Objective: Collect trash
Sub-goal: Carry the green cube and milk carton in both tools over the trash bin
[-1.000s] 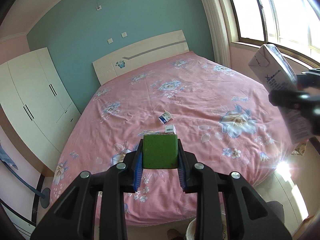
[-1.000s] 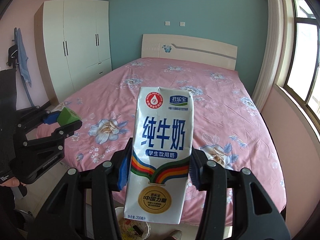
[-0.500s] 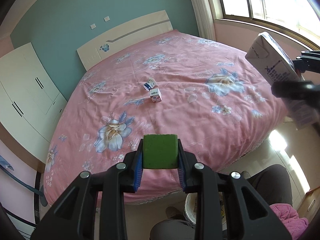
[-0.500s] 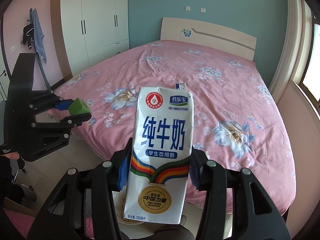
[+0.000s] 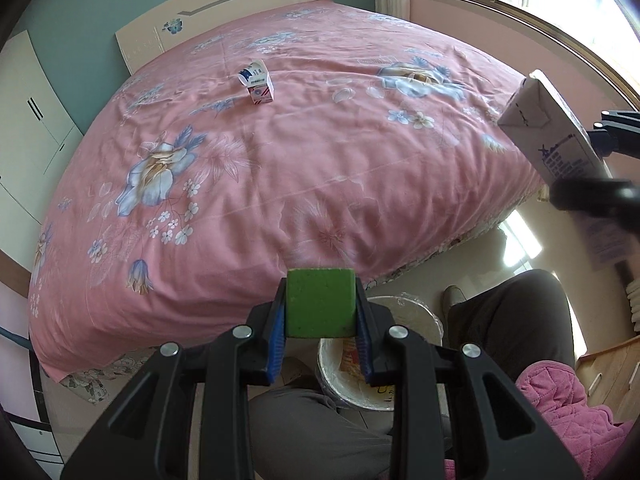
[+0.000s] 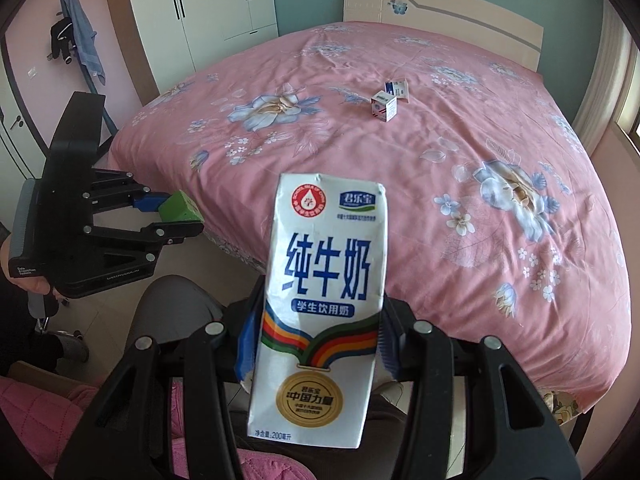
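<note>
The left gripper [image 5: 320,334] is clamped on a green block [image 5: 320,302], its blue pads pressing both side faces squarely. It points steeply down over a white lined bin [image 5: 416,320] on the floor, which sits between the person's knees at the foot of the bed [image 5: 248,168]. In the left wrist view the block hangs over the bin's near-left rim rather than its middle, so the release looks best made once the gripper is carried a little further over the opening. Opening the jaws only slightly should be enough, since the block is small and rigid and should fall straight.

Out on the bedspread, well apart from both hands, two small cartons [image 5: 258,84] lie touching each other; these look like the trash left to collect.

The right gripper [image 6: 316,344] is clamped on a tall milk carton [image 6: 320,304], gripped around its lower half with the top standing up clear. From the left wrist view the carton is off to the right of the bin and higher, not over it. Being long and light, it could tip against the rim, so it should probably be brought over the centre and let go low, after the block, to keep the two grippers from crowding the same opening.
</note>
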The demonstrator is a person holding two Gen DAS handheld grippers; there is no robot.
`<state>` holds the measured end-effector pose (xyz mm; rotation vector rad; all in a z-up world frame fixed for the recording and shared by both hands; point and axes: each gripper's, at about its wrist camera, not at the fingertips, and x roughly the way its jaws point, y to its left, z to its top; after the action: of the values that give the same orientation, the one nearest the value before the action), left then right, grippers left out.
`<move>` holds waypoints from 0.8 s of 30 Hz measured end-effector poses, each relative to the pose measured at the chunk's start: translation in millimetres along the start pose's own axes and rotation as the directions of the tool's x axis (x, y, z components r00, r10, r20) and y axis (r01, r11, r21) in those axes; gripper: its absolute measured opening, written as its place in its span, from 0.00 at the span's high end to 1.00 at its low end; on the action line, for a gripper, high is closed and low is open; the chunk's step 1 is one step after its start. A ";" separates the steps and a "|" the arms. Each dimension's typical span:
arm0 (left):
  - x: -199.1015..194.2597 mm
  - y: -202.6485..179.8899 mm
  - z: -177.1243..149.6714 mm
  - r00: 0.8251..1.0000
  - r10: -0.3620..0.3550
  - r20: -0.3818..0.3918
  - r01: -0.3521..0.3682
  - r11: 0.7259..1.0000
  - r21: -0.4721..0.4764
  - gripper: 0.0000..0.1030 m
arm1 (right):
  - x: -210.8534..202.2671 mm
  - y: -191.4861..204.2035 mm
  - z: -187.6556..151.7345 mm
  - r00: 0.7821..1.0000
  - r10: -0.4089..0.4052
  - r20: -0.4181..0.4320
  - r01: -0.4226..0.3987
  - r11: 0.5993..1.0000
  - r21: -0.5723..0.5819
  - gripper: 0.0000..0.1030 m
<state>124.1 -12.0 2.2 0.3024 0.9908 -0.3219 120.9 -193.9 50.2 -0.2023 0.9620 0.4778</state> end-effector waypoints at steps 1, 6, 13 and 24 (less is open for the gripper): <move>7.5 -1.4 -4.3 1.000 -0.010 -0.016 0.009 1.000 -0.004 0.69 | 10.7 0.2 -5.7 1.000 0.013 -0.023 -0.013 1.000 0.003 0.52; 44.3 -3.1 -26.1 0.994 -0.033 -0.099 0.031 0.999 -0.022 0.69 | 58.0 6.5 -33.4 0.992 0.057 -0.110 -0.055 0.998 0.017 0.52; 94.3 -5.8 -55.1 0.975 -0.076 -0.209 0.064 0.996 -0.062 0.69 | 118.2 9.6 -67.8 0.968 0.124 -0.217 -0.111 0.991 0.072 0.52; 171.3 -17.3 -86.3 0.928 -0.142 -0.345 0.111 0.988 -0.109 0.69 | 211.2 19.2 -117.6 0.915 0.162 -0.369 -0.139 0.986 0.090 0.52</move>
<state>138.4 -15.7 -189.8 0.2193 1.3791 -0.3470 126.0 -157.5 -189.4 -0.1668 1.3740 0.5618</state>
